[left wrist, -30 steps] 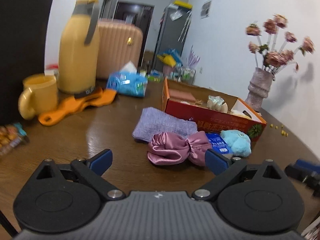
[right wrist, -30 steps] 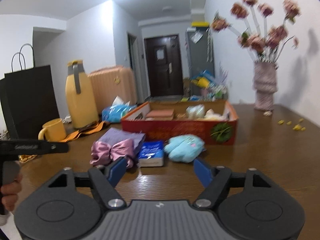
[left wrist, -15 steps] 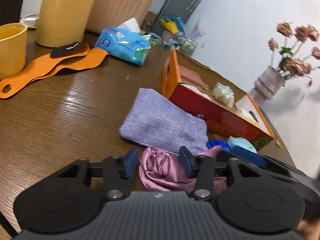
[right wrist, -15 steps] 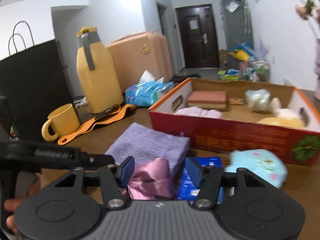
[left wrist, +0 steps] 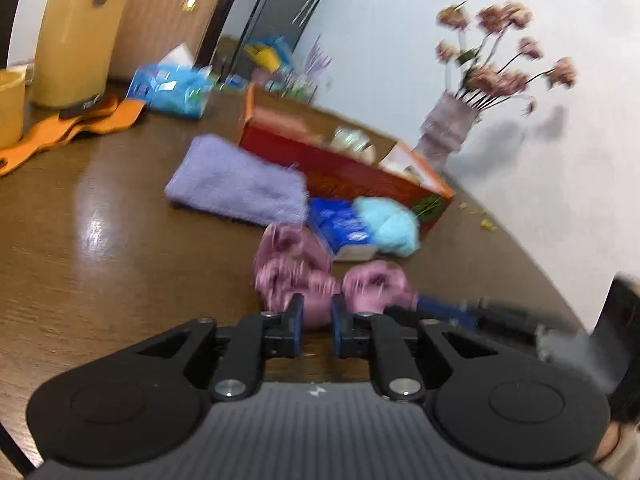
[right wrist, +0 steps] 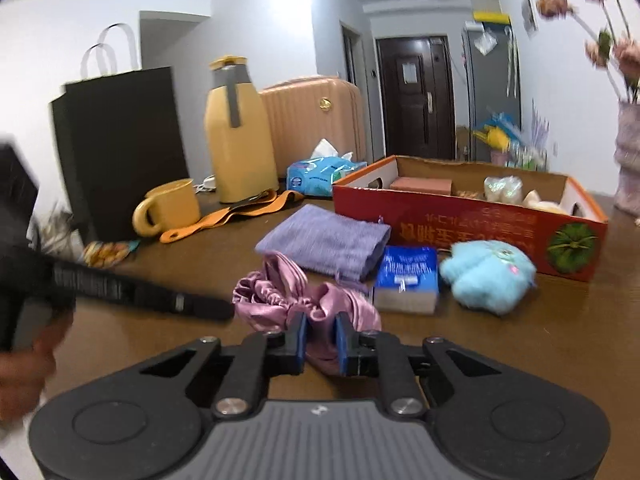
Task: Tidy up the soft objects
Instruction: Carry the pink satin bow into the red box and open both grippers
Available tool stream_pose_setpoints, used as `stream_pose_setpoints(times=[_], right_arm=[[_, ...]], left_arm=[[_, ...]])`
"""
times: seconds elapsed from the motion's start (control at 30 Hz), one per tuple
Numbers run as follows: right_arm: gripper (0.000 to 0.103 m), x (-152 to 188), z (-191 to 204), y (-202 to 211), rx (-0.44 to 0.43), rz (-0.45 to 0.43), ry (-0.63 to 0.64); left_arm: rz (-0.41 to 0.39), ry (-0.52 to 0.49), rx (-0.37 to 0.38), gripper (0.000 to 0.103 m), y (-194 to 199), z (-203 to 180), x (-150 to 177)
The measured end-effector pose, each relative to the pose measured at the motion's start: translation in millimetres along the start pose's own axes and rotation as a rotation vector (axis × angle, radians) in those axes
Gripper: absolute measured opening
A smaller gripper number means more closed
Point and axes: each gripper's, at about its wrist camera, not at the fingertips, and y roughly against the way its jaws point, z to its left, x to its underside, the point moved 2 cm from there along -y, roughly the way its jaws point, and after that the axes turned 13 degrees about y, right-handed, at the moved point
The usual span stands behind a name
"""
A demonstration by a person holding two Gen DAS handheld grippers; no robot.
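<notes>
Both fingers [right wrist: 301,334] nearer pink scrunchie [right wrist: 280,300]

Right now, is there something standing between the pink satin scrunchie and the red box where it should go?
Yes. The purple cloth and the blue tissue pack lie on the table between the pink satin scrunchie and the red box, so it must pass over them.
</notes>
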Motion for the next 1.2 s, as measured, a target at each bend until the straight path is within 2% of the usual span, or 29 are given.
stream_pose_setpoints(times=[0.03,0.1,0.17,0.27,0.33,0.37,0.43,0.53,0.67,0.7,0.73,0.83,0.9,0.97,1.07,1.13,1.2], right_arm=[[0.013,4.7,4.3,6.9,0.0,0.01,0.003],[0.012,12.5,7.5,13.9,-0.001,0.033,-0.019],[0.012,16.9,9.9,17.6,0.017,0.044,-0.038],[0.017,18.8,7.0,24.4,0.041,0.045,-0.072],[0.018,17.6,4.7,33.8,0.028,0.032,-0.083],[0.02,16.0,3.1,39.5,0.024,0.011,-0.095],[0.032,10.8,-3.1,47.7,0.016,-0.034,-0.138],[0.036,2.4,-10.5,40.9,0.025,-0.052,-0.175],[0.036,4.8,-12.4,9.7,0.057,0.033,-0.192],[0.036,7.9,-12.6,4.9,0.055,0.042,-0.208],[0.034,11.0,-12.8,2.4,0.049,0.05,-0.224],[0.033,17.4,-14.0,-0.2,0.043,0.058,-0.254],[0.033,18.6,-15.0,0.4,0.039,0.055,-0.269],[0.033,18.8,-14.9,0.2,0.037,0.054,-0.271],[0.033,20.3,-15.2,-0.7,0.032,0.059,-0.281],[0.033,21.7,-15.9,-1.8,0.027,0.062,-0.284],[0.033,22.8,-17.2,-3.2,0.017,0.064,-0.3]], left_arm=[[-0.029,-0.017,0.005,0.04,4.2,-3.1,-1.6],[-0.073,-0.036,-0.023,0.058,3.2,-7.5,-6.1],[-0.078,-0.057,-0.075,0.062,-5.1,-12.3,-8.5],[-0.031,-0.067,-0.091,0.06,-18.8,-14.5,-2.6],[-0.001,-0.075,-0.115,0.04,-23.6,-12.2,6.0],[-0.001,-0.073,-0.112,0.038,-22.6,-10.2,10.1],[-0.007,-0.064,-0.093,0.034,-18.8,-7.5,15.4],[-0.02,-0.082,-0.083,0.034,-15.2,-8.3,21.1],[-0.006,-0.071,-0.08,0.036,-13.7,-7.2,24.2],[-0.006,-0.064,-0.066,0.038,-9.8,-6.7,23.9],[-0.007,-0.055,-0.047,0.045,-5.6,-6.4,22.0],[-0.032,-0.014,0.006,0.056,5.7,-4.3,12.6],[-0.01,-0.012,-0.047,0.056,-2.7,-2.3,10.7],[0.027,-0.005,-0.081,0.056,-12.8,1.4,14.7],[0.071,0.025,-0.045,0.054,-17.3,5.6,20.7],[0.084,0.031,-0.033,0.035,-19.1,7.5,21.7],[0.1,0.039,-0.029,0.032,-22.0,9.2,21.9]])
